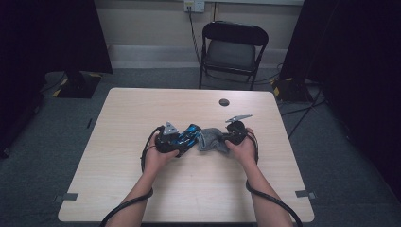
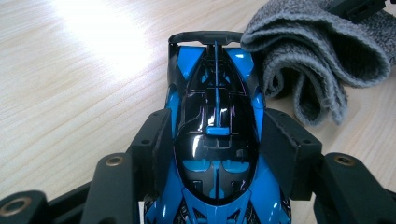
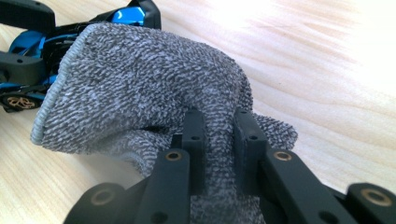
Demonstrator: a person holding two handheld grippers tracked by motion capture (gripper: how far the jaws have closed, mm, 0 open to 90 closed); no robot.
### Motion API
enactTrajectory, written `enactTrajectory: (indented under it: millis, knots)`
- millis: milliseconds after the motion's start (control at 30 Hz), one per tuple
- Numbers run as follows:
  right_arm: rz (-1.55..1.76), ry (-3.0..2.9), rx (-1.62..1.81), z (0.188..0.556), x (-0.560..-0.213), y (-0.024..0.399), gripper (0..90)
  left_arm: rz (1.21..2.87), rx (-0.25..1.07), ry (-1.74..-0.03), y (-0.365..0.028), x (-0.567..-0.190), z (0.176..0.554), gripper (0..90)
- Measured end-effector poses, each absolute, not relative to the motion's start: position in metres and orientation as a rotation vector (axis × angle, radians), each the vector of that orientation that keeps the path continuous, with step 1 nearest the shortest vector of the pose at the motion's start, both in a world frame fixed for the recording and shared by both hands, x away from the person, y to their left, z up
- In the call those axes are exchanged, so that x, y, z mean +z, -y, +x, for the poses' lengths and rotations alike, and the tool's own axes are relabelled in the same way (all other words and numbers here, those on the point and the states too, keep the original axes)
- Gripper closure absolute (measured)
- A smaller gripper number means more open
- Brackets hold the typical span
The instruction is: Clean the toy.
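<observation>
The left claw (image 2: 215, 140) pinches a blue and black toy car (image 2: 215, 140) by its flanks, one black pad on each side of the body. In the left gripper view the car's near end is cut off by the bottom edge, and its wheels are hidden behind the pads and the bodywork. The far end of the car lies just beside a grey knitted cloth (image 2: 317, 60); whether the two touch is hard to tell.

The right claw (image 3: 219, 140) is pressed together on a bunched fold of that cloth (image 3: 140, 88), with the fabric squeezed between its two pads. In the right gripper view the cloth hides most of the car (image 3: 128, 16), leaving a blue corner and one wheel showing past its edge.

In the high view the car (image 1: 187, 136) and cloth (image 1: 210, 139) sit side by side near the middle of the table (image 1: 142, 109), slightly nearer its near edge. The left claw (image 1: 182, 142) and the right claw (image 1: 226, 138) there are small and partly covered by the hands, so their pads cannot be made out.

A small dark round spot (image 1: 224, 102) on the table lies towards the far edge; what it is cannot be told.
</observation>
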State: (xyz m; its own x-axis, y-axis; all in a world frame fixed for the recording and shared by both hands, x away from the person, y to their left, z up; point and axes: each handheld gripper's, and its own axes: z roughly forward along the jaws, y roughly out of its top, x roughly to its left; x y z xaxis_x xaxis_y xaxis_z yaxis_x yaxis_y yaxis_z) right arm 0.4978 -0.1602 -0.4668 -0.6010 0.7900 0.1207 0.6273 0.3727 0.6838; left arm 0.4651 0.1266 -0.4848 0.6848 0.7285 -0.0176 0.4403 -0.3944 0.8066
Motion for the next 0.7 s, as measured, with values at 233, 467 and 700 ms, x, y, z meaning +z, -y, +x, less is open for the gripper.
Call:
enactTrajectory:
  millis: [233, 467, 700]
  knots:
    - [1.285, -2.375, 1.044, 0.498, -0.465, 0.163, 77.5, 2.051, 0.434, -0.898, -0.127, -0.485, 0.465, 44.5]
    - [1.306, -2.322, 1.043, 0.498, -0.463, 0.174, 77.6, 2.050, 0.434, -0.899, -0.126, -0.485, 0.465, 44.5]
    - [1.290, -2.295, 1.100, 0.492, -0.458, 0.192, 77.7, 2.048, 0.438, -0.901, -0.127, -0.485, 0.464, 44.5]
